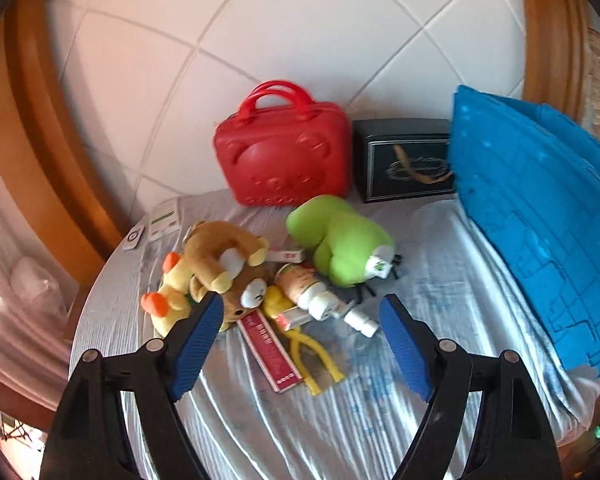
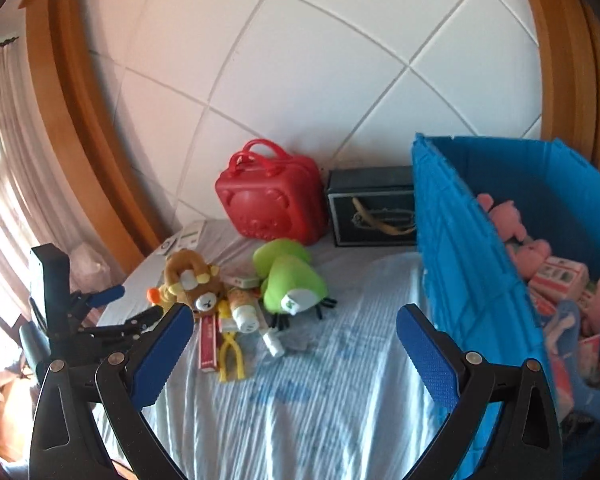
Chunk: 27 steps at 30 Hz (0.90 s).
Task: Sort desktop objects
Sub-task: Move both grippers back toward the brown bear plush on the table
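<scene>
A pile of objects lies on the cloth-covered table: a brown bear plush (image 1: 228, 268) (image 2: 198, 280), a yellow duck plush (image 1: 172, 292), a green frog plush (image 1: 340, 240) (image 2: 288, 276), a white bottle (image 1: 308, 286) (image 2: 244, 308), a small white tube (image 1: 362, 322) (image 2: 274, 344), a red flat box (image 1: 270, 350) (image 2: 208, 340) and a yellow rubbery toy (image 1: 312, 354) (image 2: 232, 356). My left gripper (image 1: 302, 344) is open and empty, just in front of the pile; it also shows at the left of the right wrist view (image 2: 112, 312). My right gripper (image 2: 294, 354) is open and empty above the cloth. The blue bin (image 1: 540, 232) (image 2: 460, 248) stands on the right and holds pink toys (image 2: 520, 236) and small boxes.
A red bear-face case (image 1: 284, 152) (image 2: 270, 200) and a black box (image 1: 404, 160) (image 2: 374, 212) stand against the white tiled wall. Paper cards (image 1: 162, 220) (image 2: 188, 236) lie at the table's far left edge. A wooden frame and curtain are at the left.
</scene>
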Available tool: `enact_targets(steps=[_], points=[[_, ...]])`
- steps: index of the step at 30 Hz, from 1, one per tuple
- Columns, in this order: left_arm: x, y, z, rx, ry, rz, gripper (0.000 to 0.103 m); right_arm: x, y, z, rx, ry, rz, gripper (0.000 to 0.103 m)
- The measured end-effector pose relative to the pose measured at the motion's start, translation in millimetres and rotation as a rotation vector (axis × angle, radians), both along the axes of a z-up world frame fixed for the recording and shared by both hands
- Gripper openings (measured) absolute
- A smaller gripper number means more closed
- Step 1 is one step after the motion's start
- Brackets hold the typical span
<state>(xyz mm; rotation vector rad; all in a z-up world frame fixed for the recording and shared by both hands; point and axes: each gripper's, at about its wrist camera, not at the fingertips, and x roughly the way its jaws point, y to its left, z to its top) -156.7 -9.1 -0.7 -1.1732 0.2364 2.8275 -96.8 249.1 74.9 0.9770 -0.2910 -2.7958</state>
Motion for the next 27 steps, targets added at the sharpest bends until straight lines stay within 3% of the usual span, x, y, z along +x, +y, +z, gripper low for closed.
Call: enact_targets(steps=[8,13,18,19,21,24,27], points=[[-96,-77,-33,0.023,-0.093,0.18,0.08,-73,-32,-75,-0.005,-0.197,0.014,0.103],[-176,-85,-44,0.009,-0.145,0.24,0.08,-109,-45,-106,-0.013,-0.267,0.046,0.103],[-233,-89,-84,-0.025,-0.244,0.254,0.08,-146,-60,-130,-0.01,-0.321,0.06,0.103],[-234,-91,-97,-0.053,-0.274,0.258,0.081,-152,-63,-135,-0.011,-0.334,0.064,0.103],[-215,-104,-101,-0.013,-0.238,0.227,0.082,-161,-74,-146,-0.011,-0.359,0.08,0.103],[-156,-133,-94,0.042,-0.182,0.209,0.091,-167,-94,-158,0.001,-0.374,0.134,0.103],[-101,-167,-92,0.022,-0.143,0.273,0.097,-169,-119,-169,0.013,-0.394,0.189,0.103]])
